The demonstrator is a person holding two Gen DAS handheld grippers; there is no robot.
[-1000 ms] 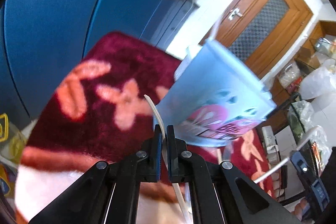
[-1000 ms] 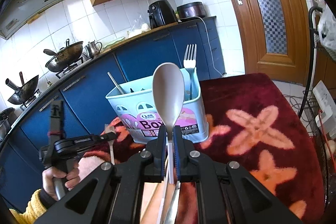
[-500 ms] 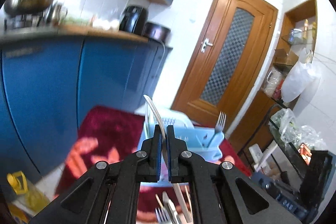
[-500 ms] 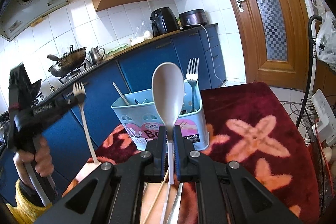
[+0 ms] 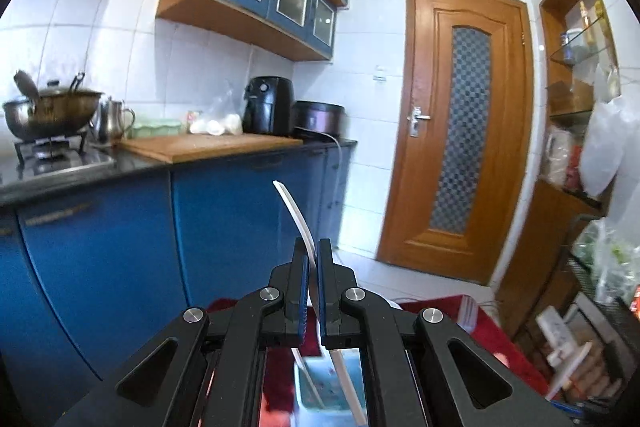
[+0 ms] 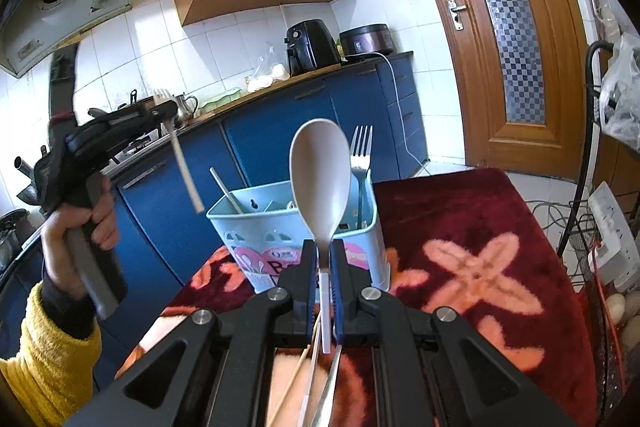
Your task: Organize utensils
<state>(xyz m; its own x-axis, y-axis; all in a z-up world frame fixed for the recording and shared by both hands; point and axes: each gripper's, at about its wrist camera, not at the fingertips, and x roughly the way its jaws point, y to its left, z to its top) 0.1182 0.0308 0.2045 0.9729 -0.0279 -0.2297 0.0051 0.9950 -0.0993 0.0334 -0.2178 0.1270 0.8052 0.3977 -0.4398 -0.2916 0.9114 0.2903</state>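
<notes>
Both tools were clamped on utensils. Left tool [image 6: 162, 107], raised in a hand [image 6: 80, 227] with a yellow sleeve, pinched one pale plastic fork [image 6: 182, 163], its handle hanging down. Right tool [image 6: 323, 259] gripped one pale spoon [image 6: 320, 175], bowl up, in front of the light blue holder [image 6: 260, 239] on the red flowered surface [image 6: 480, 247]. One metal fork [image 6: 361, 163] and one pale stick [image 6: 224, 185] stood in the holder.

Between the right fingers [image 6: 307, 267] stands a matt, smooth plastic spoon [image 6: 320, 171]. Beyond it, a glossy light-blue plastic holder [image 6: 256, 241] carries a shiny metal fork [image 6: 361, 163]. Below lies plush red cloth [image 6: 460, 227]. Far beyond, cabinet fronts [image 6: 280, 131] gleam, lacquered blue.
</notes>
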